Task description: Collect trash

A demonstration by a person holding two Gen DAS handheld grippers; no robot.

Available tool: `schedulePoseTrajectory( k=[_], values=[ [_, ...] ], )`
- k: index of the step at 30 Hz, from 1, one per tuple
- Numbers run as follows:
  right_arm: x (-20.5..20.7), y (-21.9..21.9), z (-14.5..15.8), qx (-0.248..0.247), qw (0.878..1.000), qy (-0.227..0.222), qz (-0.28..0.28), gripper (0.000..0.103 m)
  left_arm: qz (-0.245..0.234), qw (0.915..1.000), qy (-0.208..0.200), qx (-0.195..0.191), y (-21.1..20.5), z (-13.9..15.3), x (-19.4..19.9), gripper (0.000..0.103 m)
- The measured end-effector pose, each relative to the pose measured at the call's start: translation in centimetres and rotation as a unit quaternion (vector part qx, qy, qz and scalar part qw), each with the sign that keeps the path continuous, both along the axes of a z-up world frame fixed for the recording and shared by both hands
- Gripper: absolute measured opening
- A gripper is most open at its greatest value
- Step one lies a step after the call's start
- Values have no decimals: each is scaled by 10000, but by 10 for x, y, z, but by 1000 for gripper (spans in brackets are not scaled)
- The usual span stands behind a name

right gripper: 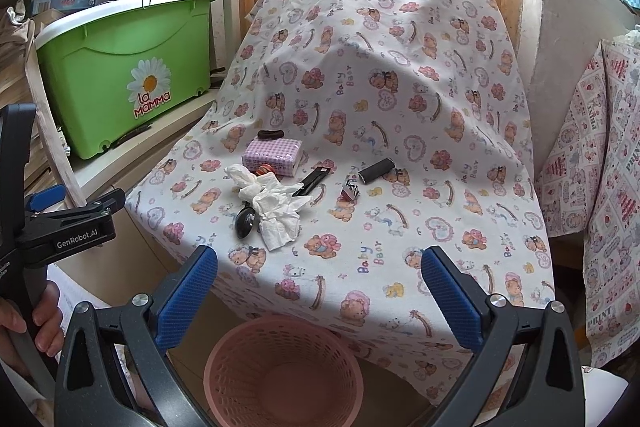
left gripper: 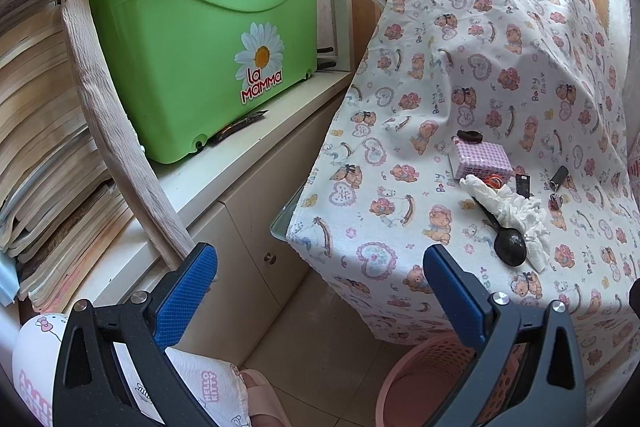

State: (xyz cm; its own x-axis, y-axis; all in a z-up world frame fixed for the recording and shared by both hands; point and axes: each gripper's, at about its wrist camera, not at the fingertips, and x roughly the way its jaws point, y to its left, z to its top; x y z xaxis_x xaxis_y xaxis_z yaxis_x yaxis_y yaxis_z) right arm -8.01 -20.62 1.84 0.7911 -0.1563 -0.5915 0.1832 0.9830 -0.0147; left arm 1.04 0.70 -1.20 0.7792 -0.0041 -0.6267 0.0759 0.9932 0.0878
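A crumpled white tissue [right gripper: 276, 205] lies on the bear-print tablecloth [right gripper: 400, 107], partly over a black spoon [right gripper: 245, 221]; it also shows in the left wrist view [left gripper: 510, 213]. A small red-and-white wrapper [right gripper: 350, 191] lies to its right. A pink mesh bin [right gripper: 282, 371] stands on the floor below the table's front edge, empty as far as I see. My right gripper [right gripper: 319, 277] is open and empty above the bin. My left gripper [left gripper: 320, 277] is open and empty, left of the table.
On the cloth: a pink checked tissue pack [right gripper: 273, 155], a black hair tie [right gripper: 270, 134], a black cylinder [right gripper: 375, 171], a black flat tool [right gripper: 312, 181]. A green lidded box [left gripper: 192, 47] sits on a white cabinet [left gripper: 248, 187] at left. Stacked books [left gripper: 36, 131] stand far left.
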Motion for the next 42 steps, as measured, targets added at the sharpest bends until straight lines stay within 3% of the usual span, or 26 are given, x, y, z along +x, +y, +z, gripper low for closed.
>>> schedulePoseTrajectory(
  k=[11,21,34,42],
  values=[
    [0,2,-1,-127,9999,11,-26,103,19,10000,15,-3,0,-2,-1,102],
    [4,-1,-4,-150,9998,125,-63,103,177,9995,72,255,-2,-4,-1,102],
    [21,-2,-22,219,9971,694,243,102,159,9993,128,323,-6,-8,8,101],
    [50,-17,-19,820,9882,1166,570,76,-201,9986,331,348,-20,11,26,97]
  ],
)
